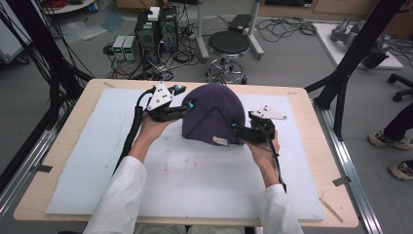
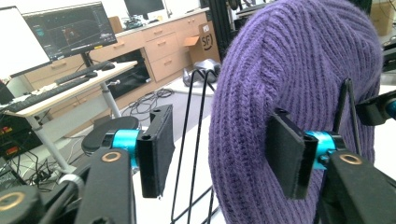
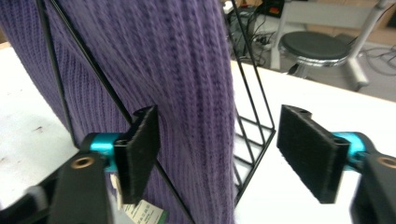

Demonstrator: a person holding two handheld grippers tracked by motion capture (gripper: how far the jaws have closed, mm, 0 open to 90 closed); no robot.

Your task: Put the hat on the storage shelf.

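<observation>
A light wooden table carries everything. Its top is almost wholly covered by a white sheet laid flat, leaving a bare wood margin on all sides — faint reddish and grey smudges mark the sheet near its middle. On the sheet, toward the far edge, stands a black wire stand, its foot resting on the white surface, with a purple knit beanie pulled over it — a small white tag shows at the hat's lower hem.
</observation>
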